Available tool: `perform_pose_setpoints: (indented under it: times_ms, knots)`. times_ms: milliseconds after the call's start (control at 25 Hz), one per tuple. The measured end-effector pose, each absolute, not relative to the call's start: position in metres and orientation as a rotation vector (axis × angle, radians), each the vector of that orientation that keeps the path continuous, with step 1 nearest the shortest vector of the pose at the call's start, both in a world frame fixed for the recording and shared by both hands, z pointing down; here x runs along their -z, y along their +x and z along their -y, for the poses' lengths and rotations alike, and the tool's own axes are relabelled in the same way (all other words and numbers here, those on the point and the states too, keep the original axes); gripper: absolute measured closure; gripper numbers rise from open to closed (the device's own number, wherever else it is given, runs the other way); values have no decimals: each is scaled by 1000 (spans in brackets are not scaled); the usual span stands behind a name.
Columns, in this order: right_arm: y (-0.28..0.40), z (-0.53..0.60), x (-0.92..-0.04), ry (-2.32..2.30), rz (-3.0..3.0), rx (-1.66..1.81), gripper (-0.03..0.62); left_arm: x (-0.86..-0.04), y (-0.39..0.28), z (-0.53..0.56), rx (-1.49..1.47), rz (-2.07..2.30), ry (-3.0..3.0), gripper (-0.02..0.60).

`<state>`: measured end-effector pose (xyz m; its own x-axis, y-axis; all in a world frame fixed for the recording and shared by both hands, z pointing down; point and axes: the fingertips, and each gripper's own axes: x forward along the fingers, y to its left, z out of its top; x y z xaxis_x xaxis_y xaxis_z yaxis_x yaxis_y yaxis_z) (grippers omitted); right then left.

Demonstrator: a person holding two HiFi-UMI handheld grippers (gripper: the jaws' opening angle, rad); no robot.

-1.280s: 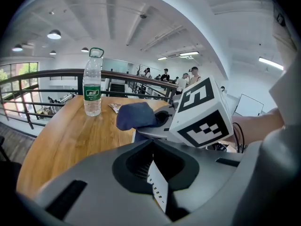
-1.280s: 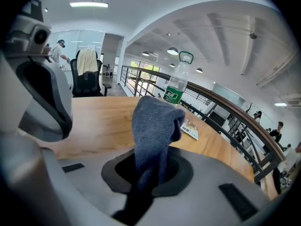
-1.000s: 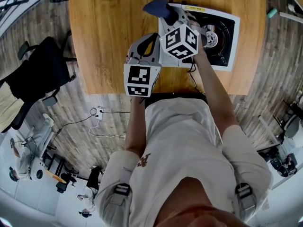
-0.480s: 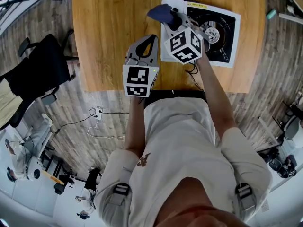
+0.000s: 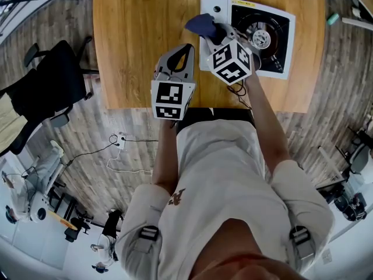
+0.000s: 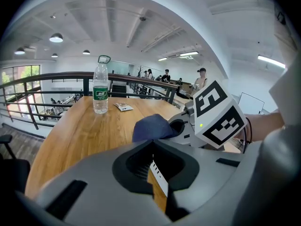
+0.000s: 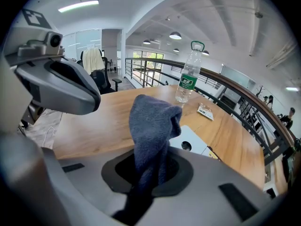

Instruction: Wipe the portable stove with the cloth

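Note:
The white portable stove [image 5: 214, 7] with its black burner well lies at the far right of the wooden table [image 5: 140, 34]. A dark blue cloth [image 5: 201, 23] bunches over the stove's left edge, and my right gripper [image 5: 215, 31] is shut on it. In the right gripper view the cloth [image 7: 153, 124] stands up out of the jaws, with the stove's white corner [image 7: 192, 141] behind it. My left gripper [image 5: 178, 56] hovers over bare wood just left of the stove, shut with nothing in it. From the left gripper view the cloth [image 6: 151, 127] shows ahead.
A clear water bottle [image 6: 100, 89] and a small packet [image 6: 123, 107] stand at the table's far end by a railing. The same bottle [image 7: 187, 81] shows in the right gripper view. A black office chair [image 5: 44, 92] stands on the floor to the left.
My right gripper has drawn the cloth from beyond the stove's left corner back toward the person, onto its left edge. The left gripper has stayed put.

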<state>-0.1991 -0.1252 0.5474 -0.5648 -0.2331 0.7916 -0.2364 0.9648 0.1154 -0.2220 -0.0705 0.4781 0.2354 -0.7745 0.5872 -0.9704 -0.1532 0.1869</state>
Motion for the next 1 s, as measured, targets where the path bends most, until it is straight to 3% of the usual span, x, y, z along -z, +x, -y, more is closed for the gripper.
perform_pose_setpoints:
  times_ms: [1000]
  knots:
    - [-171,56,-549,256,2135,37,542,-470,-208,35,-527,1557,2037,561]
